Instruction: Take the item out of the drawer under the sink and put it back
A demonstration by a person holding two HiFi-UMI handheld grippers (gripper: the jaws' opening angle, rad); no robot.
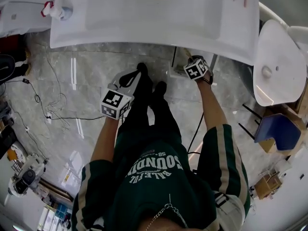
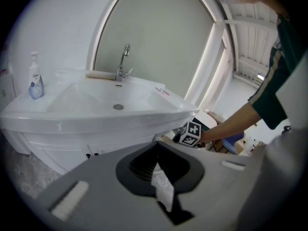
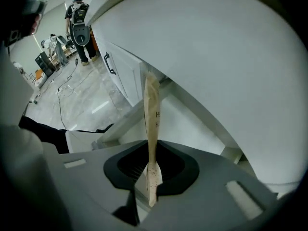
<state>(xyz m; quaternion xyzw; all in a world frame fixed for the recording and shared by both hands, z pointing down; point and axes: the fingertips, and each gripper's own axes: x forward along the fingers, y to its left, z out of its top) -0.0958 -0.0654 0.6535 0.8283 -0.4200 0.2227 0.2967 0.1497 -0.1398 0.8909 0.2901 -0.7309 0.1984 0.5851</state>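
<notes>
Right gripper [image 3: 150, 179] fingers [image 3: 86, 179] around tan packet [image 3: 152, 114]

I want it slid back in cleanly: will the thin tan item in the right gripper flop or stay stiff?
Probably fairly stiff: the tan item stands straight out of the right gripper without drooping. Likely light, being very thin edge-on. Pushed end-on against something, it could well buckle.
</notes>
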